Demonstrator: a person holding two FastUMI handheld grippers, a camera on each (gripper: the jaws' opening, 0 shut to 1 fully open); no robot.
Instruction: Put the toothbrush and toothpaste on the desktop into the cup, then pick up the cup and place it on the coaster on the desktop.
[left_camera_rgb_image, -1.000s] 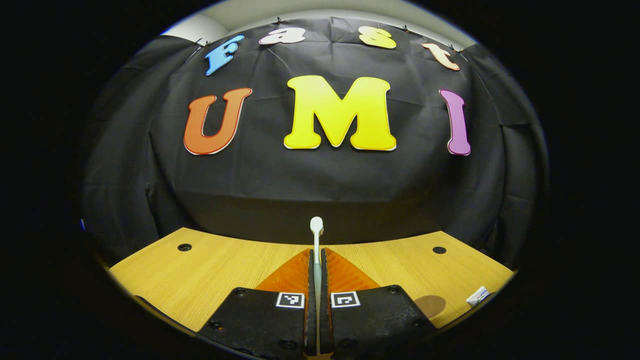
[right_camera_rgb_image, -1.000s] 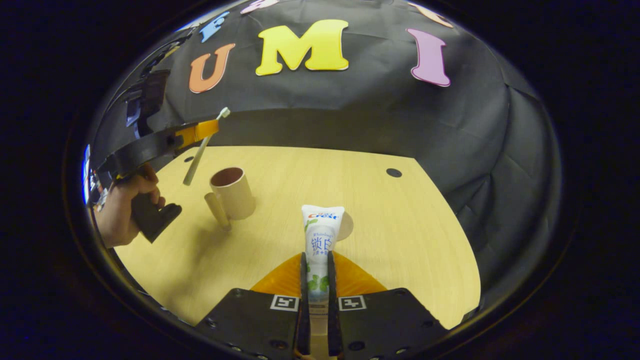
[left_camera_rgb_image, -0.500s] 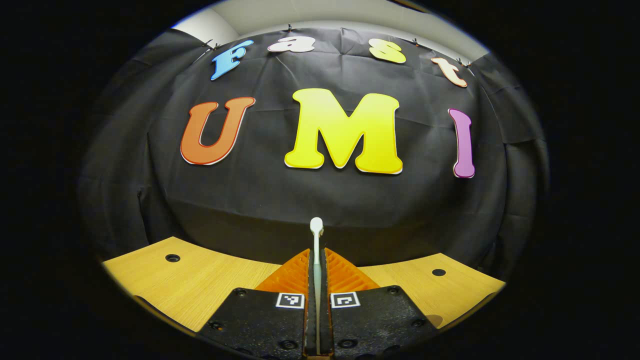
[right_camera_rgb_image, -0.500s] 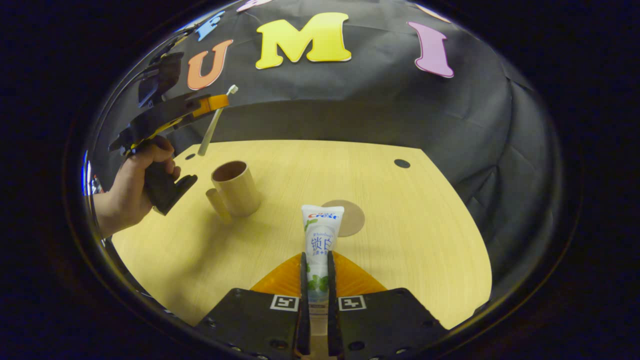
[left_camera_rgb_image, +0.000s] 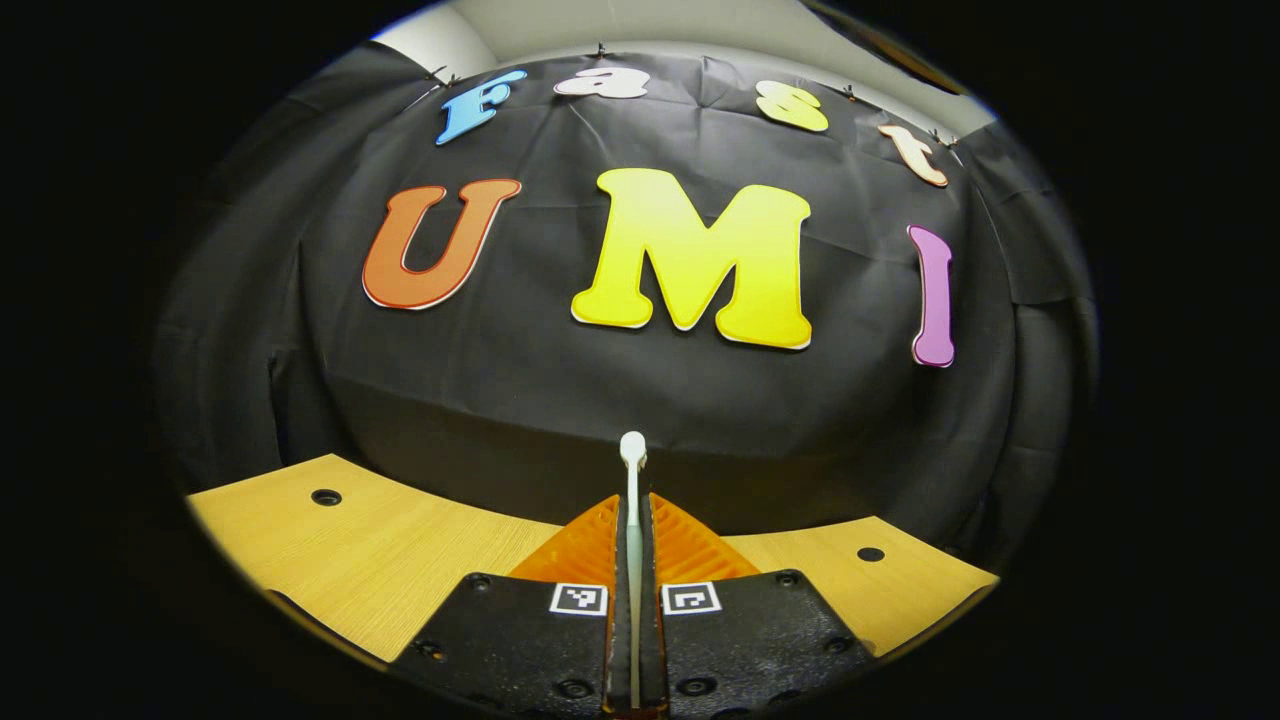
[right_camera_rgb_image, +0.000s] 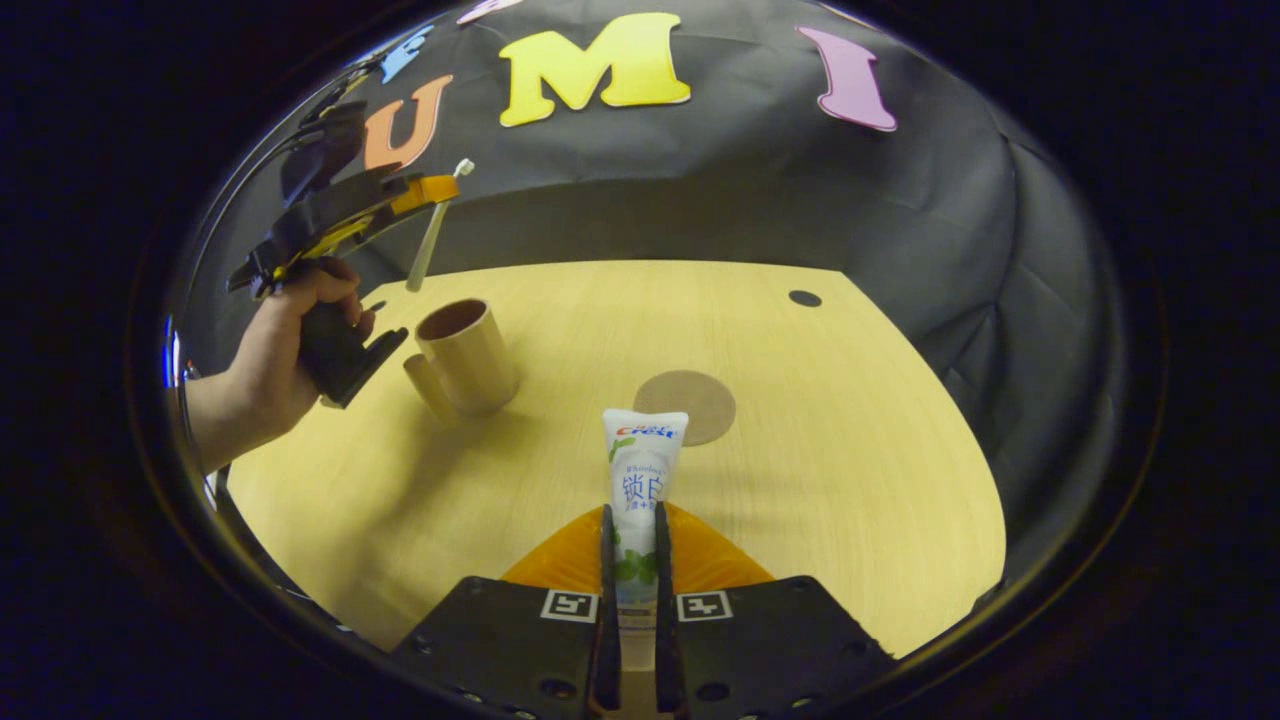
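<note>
Left gripper (left_camera_rgb_image: 632, 520): clamped on the toothbrush (left_camera_rgb_image: 632, 470), head poking past the fingertips.
Right gripper (right_camera_rgb_image: 632, 540): pinching the toothpaste (right_camera_rgb_image: 640, 490) above the desktop (right_camera_rgb_image: 820, 480).
Right gripper view: cup (right_camera_rgb_image: 465, 355) upright; toothbrush tilted just above it; coaster (right_camera_rgb_image: 686, 405) bare, to the cup's right.

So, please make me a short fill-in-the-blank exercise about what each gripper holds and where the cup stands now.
1. The left gripper is shut on the ____.
2. The right gripper is shut on the ____.
3. The cup stands upright on the desktop, beside the coaster, not ____ it.

Missing words: toothbrush; toothpaste; on
</note>
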